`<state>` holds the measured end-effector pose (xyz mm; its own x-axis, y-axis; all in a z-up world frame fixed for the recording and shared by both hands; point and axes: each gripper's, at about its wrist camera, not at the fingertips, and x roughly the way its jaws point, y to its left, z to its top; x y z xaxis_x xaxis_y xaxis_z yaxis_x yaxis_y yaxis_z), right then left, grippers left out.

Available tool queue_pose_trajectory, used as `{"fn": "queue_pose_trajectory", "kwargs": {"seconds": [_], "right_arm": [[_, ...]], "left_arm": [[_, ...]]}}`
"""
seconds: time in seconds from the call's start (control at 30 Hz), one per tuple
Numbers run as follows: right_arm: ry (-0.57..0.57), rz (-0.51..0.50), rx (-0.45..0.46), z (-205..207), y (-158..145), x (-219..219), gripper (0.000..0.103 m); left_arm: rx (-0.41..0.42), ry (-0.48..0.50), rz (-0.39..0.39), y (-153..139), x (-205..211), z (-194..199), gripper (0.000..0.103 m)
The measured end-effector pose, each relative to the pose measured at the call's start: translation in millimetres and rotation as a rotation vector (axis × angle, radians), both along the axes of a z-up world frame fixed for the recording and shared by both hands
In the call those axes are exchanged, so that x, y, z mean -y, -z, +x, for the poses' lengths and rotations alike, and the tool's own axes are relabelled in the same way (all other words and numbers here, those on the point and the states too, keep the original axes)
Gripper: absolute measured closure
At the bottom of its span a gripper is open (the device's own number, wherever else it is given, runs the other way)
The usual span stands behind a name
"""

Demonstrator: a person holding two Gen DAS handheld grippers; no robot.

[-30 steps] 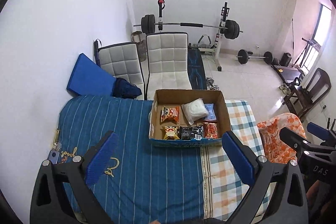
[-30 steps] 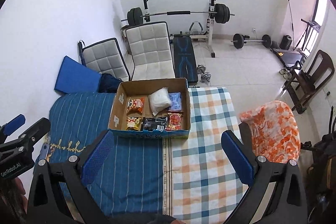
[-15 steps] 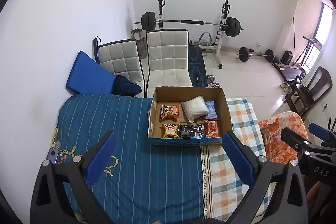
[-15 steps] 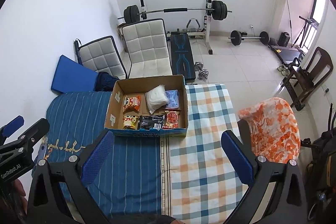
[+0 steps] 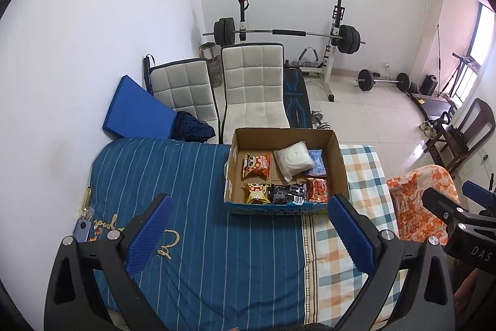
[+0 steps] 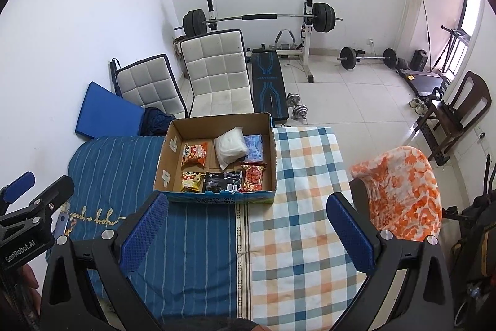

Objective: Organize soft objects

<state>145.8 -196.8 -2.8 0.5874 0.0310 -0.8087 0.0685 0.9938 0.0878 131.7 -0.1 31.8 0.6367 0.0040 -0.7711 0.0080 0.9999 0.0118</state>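
Daylight is pouring in from the window (image 5: 479, 39) at the right, glaring pinkish on the wall; both fisheye views are staying sharp centrally, bending and darkening at the edges.

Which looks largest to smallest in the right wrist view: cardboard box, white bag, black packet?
1. cardboard box
2. white bag
3. black packet, though only slightly smaller than the bag

From my left wrist feed I can read "DAS" in white on the black body of the right gripper (image 5: 465, 216). On my right wrist feed the left gripper (image 6: 34, 200) carries "GenRobot.AI". The yellow script embroidered on the blue bedspread (image 6: 192, 253) might say "good", but it is too distorted.
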Motion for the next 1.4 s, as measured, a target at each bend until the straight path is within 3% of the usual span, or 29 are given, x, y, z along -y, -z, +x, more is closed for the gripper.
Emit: {"fn": "queue_pose_trajectory", "kwargs": {"seconds": [1.4], "right_arm": [[-0.025,-0.018,0.009,1.7,-6.9,-3.7,0.0]], "left_arm": [[-0.003,0.001,-0.001,3.6,-1.0,-1.9,0.001]]}}
